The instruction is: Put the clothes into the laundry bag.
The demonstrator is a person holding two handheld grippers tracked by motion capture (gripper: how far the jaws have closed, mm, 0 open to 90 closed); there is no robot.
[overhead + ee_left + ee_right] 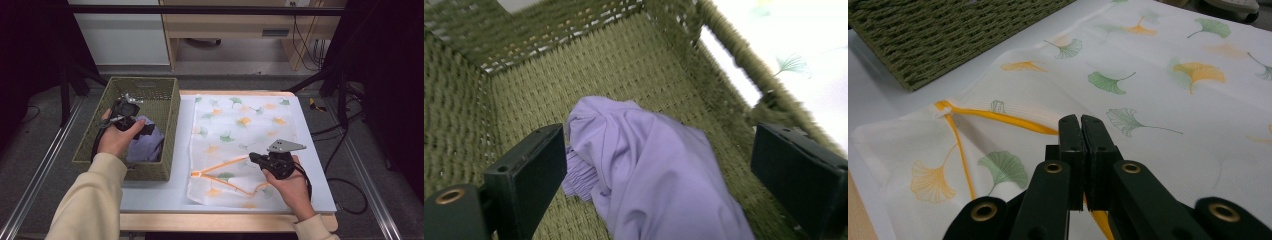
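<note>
Here the left gripper (656, 165) is held spread above the purple cloth (659, 170), whose lower end is cut off. The right gripper (1081, 131) is clamped on the bag's orange edging (998, 117); the pinched part is hidden.

Cream sleeves (92, 200), black tongs (252, 158)

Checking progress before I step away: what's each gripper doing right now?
Left gripper: open, over the purple cloth in the woven basket, not gripping it.
Right gripper: shut on the orange-trimmed edge of the leaf-print bag.
</note>
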